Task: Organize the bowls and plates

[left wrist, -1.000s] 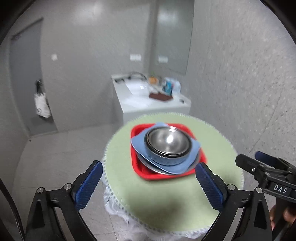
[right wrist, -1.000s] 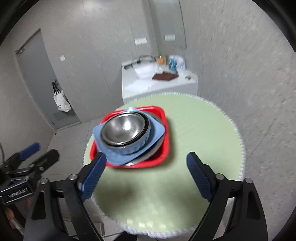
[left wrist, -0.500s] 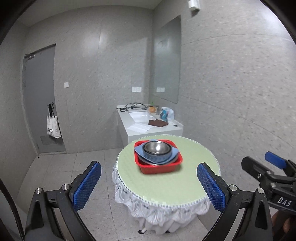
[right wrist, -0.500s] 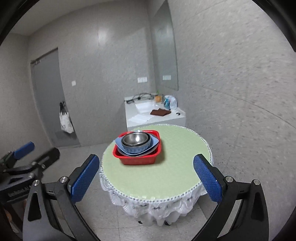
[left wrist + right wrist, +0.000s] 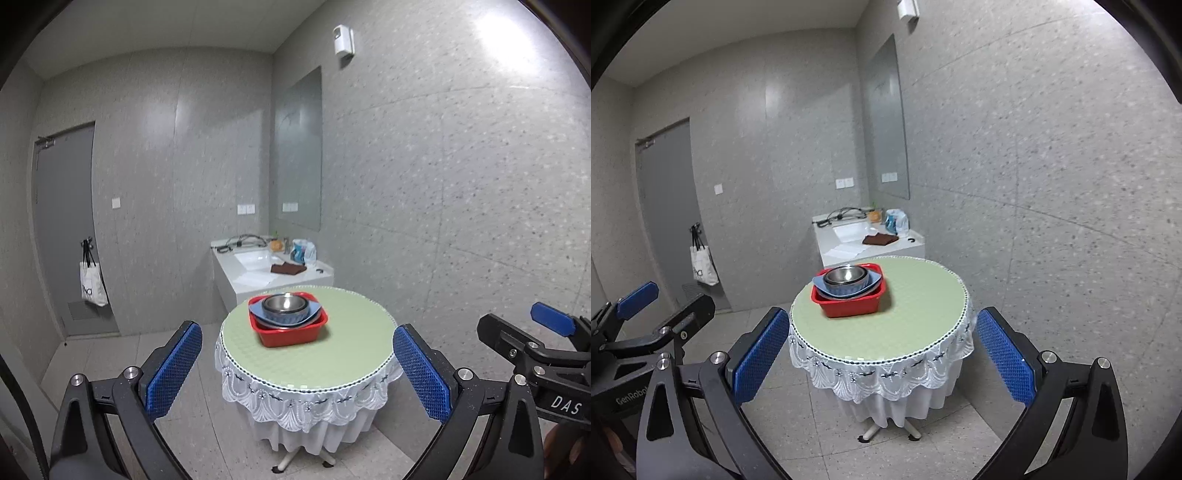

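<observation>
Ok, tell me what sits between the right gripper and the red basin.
Right wrist view: only bare green tabletop and its lace edge lie between the open right gripper and the red basin.

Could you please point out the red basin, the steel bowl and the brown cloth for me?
red basin (image 5: 291, 334): left wrist view, on its front wall.
steel bowl (image 5: 846, 274): right wrist view, on its inner hollow.
brown cloth (image 5: 880, 240): right wrist view, on its folded top.

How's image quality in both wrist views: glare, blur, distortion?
Left wrist view: a bright glare patch on the upper right wall, strong fisheye bending of the wall lines, dark vignette corners; the red basin and table are slightly soft. Right wrist view: no hot spot, the same barrel distortion, the red basin reasonably sharp with a soft shadow to its right.
</observation>
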Motion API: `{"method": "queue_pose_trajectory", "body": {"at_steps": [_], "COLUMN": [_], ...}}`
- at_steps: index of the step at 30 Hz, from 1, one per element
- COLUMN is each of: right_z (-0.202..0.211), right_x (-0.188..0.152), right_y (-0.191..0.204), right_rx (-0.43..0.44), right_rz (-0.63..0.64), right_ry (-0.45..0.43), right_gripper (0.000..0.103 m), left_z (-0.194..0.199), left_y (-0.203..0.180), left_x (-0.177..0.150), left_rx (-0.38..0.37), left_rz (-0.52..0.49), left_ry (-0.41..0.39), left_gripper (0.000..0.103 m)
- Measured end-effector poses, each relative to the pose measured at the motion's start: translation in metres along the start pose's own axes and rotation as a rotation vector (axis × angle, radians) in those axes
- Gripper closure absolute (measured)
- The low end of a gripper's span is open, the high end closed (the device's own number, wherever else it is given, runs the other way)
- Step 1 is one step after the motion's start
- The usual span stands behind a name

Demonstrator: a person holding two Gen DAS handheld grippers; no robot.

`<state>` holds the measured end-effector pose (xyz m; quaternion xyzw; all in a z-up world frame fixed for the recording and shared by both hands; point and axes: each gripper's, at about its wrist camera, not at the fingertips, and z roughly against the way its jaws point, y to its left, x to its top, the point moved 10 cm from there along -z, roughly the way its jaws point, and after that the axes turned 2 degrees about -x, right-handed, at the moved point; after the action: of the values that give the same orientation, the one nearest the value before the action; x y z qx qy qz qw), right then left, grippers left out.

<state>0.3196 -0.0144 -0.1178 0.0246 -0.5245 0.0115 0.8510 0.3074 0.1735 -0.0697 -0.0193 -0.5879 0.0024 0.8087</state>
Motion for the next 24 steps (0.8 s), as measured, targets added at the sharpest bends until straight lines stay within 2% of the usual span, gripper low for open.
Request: {"method": "queue_pose_trajectory", "body": {"at_steps": [5, 8, 16, 24], "right_z": [0.031, 0.043, 0.059, 0.068], "right_x": [-0.001, 0.000, -0.001, 0.002], "right_y": [-0.007, -0.008, -0.022, -0.023], "right_rx": [-0.036, -0.031, -0.052, -0.049], "right_rz": [-0.004, 0.006, 0.006, 0.006], "right_ry": [-0.037, -0.058, -0.063, -0.086], "right_gripper": [0.000, 0.000, 0.000, 0.000], "left_z": [0.026, 0.038, 0.047, 0.052], "left_y": [-0.006, -0.008, -0.020, -0.017], "left_x": [-0.008, -0.015, -0.021, -0.011], "left_rx": [-0.007, -0.010, -0.028, -0.022], "left_rz": [0.001, 0.012, 0.003, -0.001], "left_ry": [-0.046, -0.045, -0.048, -0.059], "left_gripper": [0.001, 0.001, 0.001, 0.001]}}
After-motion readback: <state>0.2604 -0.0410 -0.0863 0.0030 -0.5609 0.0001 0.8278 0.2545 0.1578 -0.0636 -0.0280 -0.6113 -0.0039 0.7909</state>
